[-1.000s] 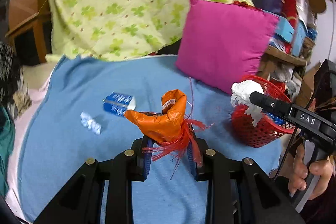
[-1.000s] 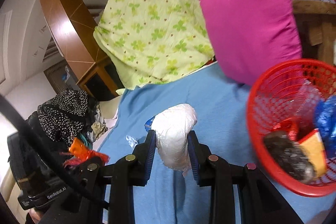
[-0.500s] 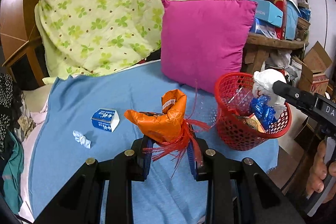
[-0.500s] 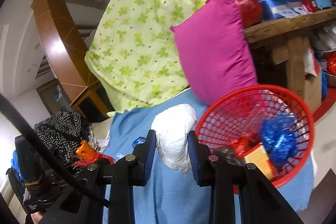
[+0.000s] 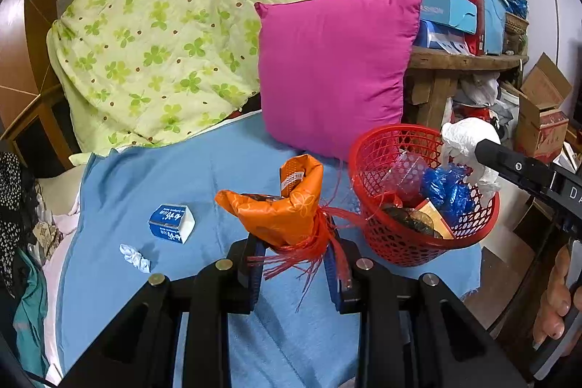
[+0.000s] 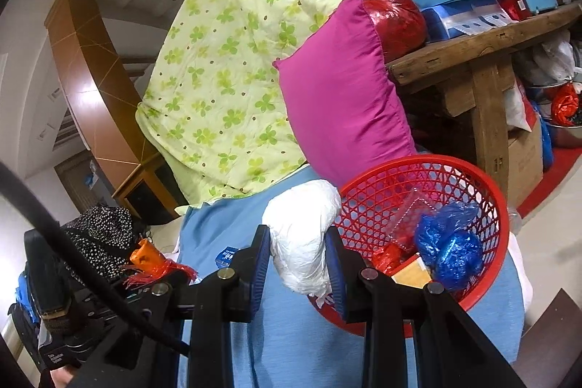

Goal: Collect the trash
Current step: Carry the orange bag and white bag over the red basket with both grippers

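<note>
The right tongs (image 6: pixel 299 260) are clamped on a crumpled white plastic bag (image 6: pixel 303 235), which hangs at the near rim of the red basket (image 6: pixel 487 191), partly over it but not yet above the middle. To do this drop well, I'd carry the wad further in over the open mouth before letting the jaws part; released here, it looks likely to catch the rim and roll back onto the bed. The bag is soft and light, so it may cling to a pad and want a small shake.

The left tongs (image 5: pixel 294 264) hold an orange wrapper (image 5: pixel 282 206) by its tied neck, red frayed strands trailing below, short of the basket's left side. It should go in second, once the other hand is clear, since both crowd the same opening.

The basket sits at the bed's right edge, on the blue sheet (image 5: pixel 182 177), just in front of the magenta pillow (image 5: pixel 334 68). It already holds a blue crumpled bag (image 6: pixel 449 250) and other scraps. Still lying on the sheet toward the left edge are a small blue-and-white carton (image 5: pixel 171 223) and, near it, a white twisted scrap (image 5: pixel 135 257).
</note>
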